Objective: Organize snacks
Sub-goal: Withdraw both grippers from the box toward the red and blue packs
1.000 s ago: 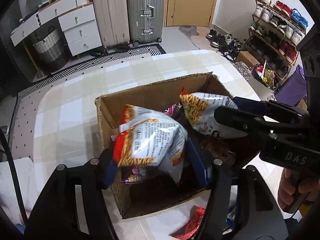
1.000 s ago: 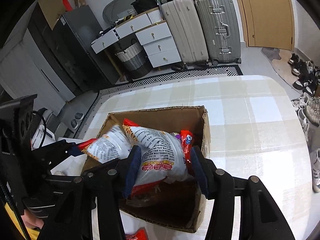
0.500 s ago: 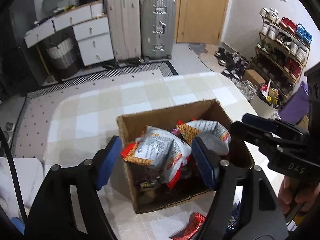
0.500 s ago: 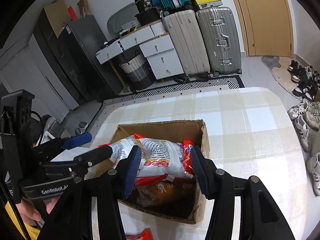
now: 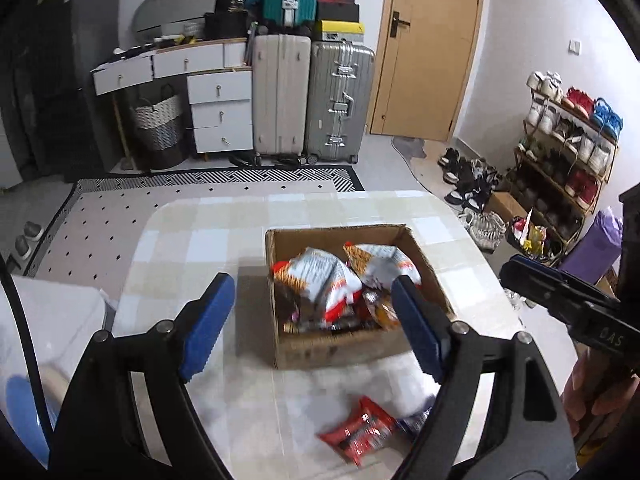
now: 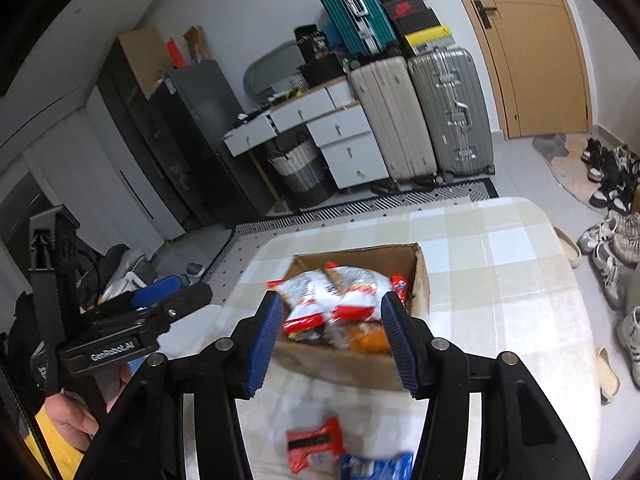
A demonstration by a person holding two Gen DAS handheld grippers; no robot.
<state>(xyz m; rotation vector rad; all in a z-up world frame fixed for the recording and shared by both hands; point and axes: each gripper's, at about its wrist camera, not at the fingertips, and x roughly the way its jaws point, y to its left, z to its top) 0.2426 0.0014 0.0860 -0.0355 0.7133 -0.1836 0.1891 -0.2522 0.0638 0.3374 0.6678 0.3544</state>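
An open cardboard box (image 5: 340, 346) (image 6: 344, 366) stands on the checked tablecloth (image 5: 192, 248), filled with white and red snack bags (image 5: 320, 276) (image 6: 320, 294). A red packet (image 5: 356, 434) (image 6: 316, 438) and a blue packet (image 6: 374, 466) lie on the cloth in front of the box. My left gripper (image 5: 312, 322) hangs above and in front of the box, its jaws opening with nothing between them. My right gripper (image 6: 330, 340) is open and empty, also raised on the near side of the box. Each gripper shows in the other's view, the left one (image 6: 172, 290) and the right one (image 5: 532, 280).
Two suitcases (image 5: 312, 96) and white drawers (image 5: 220, 112) stand beyond the table's far edge. A shoe rack (image 5: 568, 140) and loose shoes (image 6: 616, 248) are on the right. A white object (image 5: 52, 320) sits at the table's left. A hand (image 6: 76, 420) holds the left gripper.
Both grippers have risen and drawn back from the box. The left jaws have spread wider, and the bags seen between the pads now lie in the box. The packets in front have come into view.
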